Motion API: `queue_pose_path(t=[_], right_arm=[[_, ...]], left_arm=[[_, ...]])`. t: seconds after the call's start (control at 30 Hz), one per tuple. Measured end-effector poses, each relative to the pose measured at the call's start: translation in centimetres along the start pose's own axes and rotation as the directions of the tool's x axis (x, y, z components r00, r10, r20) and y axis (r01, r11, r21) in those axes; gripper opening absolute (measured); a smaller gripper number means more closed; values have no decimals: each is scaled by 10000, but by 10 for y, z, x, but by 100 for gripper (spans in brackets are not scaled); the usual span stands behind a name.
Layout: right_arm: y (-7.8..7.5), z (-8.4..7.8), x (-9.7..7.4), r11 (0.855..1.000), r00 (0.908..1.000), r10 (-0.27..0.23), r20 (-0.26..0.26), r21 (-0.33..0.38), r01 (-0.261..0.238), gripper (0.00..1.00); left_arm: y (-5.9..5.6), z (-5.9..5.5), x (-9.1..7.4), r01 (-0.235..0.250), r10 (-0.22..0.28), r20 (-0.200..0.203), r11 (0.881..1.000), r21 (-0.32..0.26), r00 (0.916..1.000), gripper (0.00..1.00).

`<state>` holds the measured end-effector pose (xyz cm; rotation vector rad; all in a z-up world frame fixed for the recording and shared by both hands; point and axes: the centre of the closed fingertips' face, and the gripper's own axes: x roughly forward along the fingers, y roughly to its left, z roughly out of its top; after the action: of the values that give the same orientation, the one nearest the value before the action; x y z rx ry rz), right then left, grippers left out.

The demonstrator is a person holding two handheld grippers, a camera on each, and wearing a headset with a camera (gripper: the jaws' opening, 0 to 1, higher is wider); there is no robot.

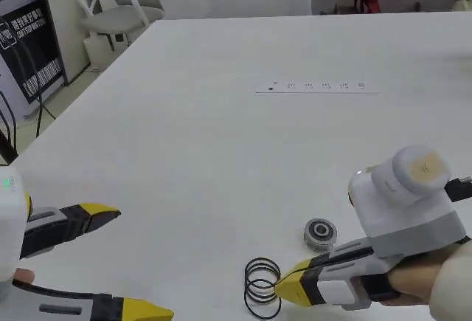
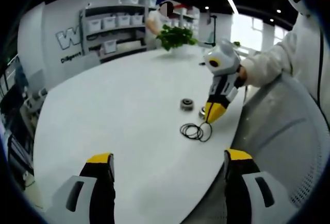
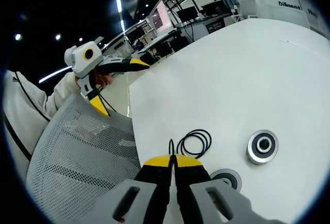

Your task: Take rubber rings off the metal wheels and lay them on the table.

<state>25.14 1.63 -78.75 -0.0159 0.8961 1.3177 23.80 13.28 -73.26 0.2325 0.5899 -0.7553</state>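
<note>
Pinching one thin rubber ring [image 3: 171,144], the right gripper [image 3: 172,158] has its yellow tips pressed together, with only the black strand showing between them. The loop hangs from the tips down to the ring pile [image 1: 262,289], so the tips sit just beside the pile and low over the table [image 1: 221,151]. Judgement: this is the lay-down step, kept low so the ring joins the others flat rather than springing away.

The ring pile is a few loose black loops overlapping on the table's near edge. One metal wheel [image 1: 320,233] lies flat near the pile, on its far side. A second wheel [image 3: 227,175] lies closer, partly hidden behind the right gripper's jaw. I cannot tell whether either groove carries a ring.

The left gripper [image 1: 125,262] hovers well apart from the pile, jaws spread wide and holding nothing. Judgement: it is parked clear of the rings, ready to steady a wheel for the next pull.

Risk: opening too fast could let the ring cling to a tip.
</note>
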Motion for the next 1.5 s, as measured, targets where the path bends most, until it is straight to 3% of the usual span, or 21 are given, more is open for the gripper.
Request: queue_pose_path(t=[0.37,0.73,1.2,1.5], right_arm=[[-8,-4,2,9996,9996,-258,-95,92,259,0],[-12,-2,2,9990,9990,-447,-20,91,447,0],[-16,-2,3,9979,9979,-653,-11,44,653,0],[-20,-3,4,9966,9966,-827,-53,-2,827,0]], left_arm=[[-2,-9,10,368,-364,-310,9992,137,9989,90],[-7,-10,20,765,-748,-429,9962,407,9963,89],[-16,-23,40,1512,-1370,-1294,9826,1075,9821,88],[-21,-27,46,1817,-1623,-1524,9756,1231,9749,88]])
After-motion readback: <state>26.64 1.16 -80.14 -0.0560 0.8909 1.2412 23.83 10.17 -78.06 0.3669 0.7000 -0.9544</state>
